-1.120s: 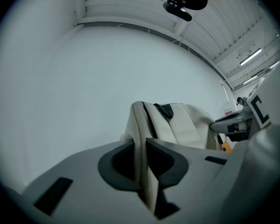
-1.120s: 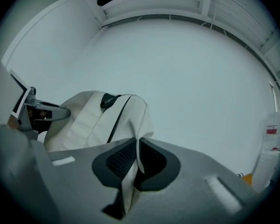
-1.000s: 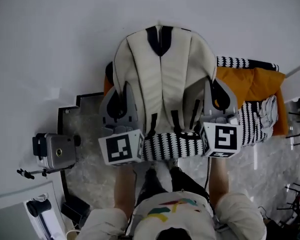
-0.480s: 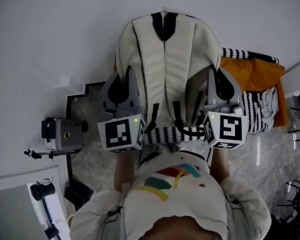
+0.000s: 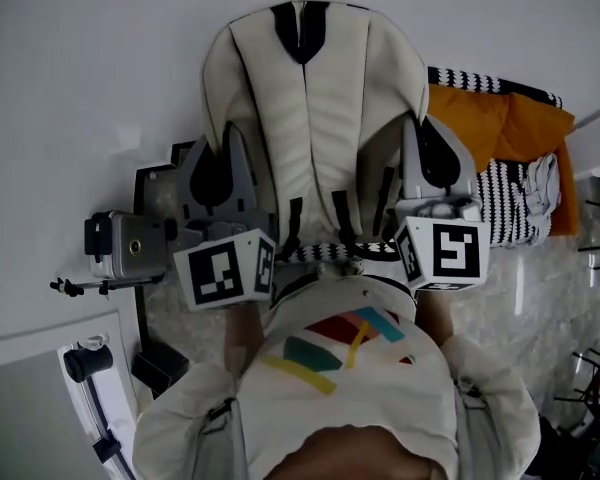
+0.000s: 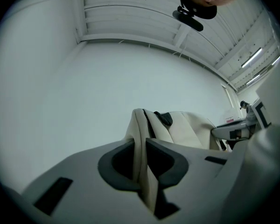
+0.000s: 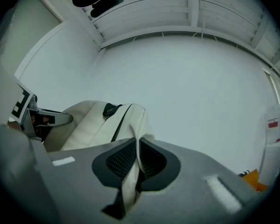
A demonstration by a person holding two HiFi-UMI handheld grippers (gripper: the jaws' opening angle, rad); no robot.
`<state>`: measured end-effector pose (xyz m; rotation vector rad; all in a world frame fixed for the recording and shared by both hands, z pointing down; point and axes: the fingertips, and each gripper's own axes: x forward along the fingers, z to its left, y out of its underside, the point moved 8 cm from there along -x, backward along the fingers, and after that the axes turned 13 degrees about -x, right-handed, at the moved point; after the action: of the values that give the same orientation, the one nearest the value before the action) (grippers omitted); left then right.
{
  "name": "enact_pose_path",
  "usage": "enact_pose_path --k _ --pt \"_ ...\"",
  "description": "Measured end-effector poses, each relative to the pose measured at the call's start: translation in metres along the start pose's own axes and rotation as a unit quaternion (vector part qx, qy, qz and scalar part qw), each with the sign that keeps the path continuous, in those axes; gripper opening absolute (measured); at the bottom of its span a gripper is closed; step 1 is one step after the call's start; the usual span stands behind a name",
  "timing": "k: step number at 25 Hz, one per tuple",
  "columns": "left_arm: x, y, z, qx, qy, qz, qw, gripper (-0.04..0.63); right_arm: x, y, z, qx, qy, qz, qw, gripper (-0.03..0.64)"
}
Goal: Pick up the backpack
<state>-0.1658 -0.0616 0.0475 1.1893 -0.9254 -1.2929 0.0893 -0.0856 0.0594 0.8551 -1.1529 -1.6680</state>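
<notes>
Lifted higher than a second ago, backpack (image 5: pixel 315 118) hangs pinched at its sides: left hand-held gripper (image 6: pixel 141 153) and right hand-held gripper (image 7: pixel 136 155) each clamped on its fabric

Light is soft, even and cool grey in every view, leaving only faint shadows beneath the backpack (image 5: pixel 315 128) in the sharp head view. Both gripper views are fisheye, ringed with black corners and bowed ceiling lines. Strip lights (image 6: pixel 252 57) glow brightly, while the close left tongs (image 6: pixel 141 157) and right tongs (image 7: pixel 136 160) look slightly soft.
</notes>
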Motion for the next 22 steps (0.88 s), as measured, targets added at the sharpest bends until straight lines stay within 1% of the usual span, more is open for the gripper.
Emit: enact_pose_path --k 4,8,12,19,22 --pt "0.0001 0.0003 0.0005 0.0 -0.002 -0.001 1.0 0.043 0.0002 0.0001 0.0013 0.005 -0.006 -0.006 1.0 0.023" --pt "0.0005 0.0011 0.0016 -0.005 0.003 -0.003 1.0 0.043 0.0 -0.0001 0.0019 0.004 0.002 -0.009 1.0 0.025" --pt "0.0003 -0.0005 0.0022 -0.002 0.006 -0.004 1.0 0.043 -0.0007 -0.0007 0.0027 0.002 0.007 -0.012 1.0 0.023" --pt "-0.0074 -0.0037 0.0015 -0.002 0.007 -0.003 1.0 0.043 -0.0091 -0.0045 0.0044 -0.002 0.006 -0.006 1.0 0.023" --pt "0.0002 -0.0008 0.0037 -0.005 0.004 0.002 1.0 0.043 -0.0009 -0.0014 0.0029 -0.001 0.004 0.002 1.0 0.023"
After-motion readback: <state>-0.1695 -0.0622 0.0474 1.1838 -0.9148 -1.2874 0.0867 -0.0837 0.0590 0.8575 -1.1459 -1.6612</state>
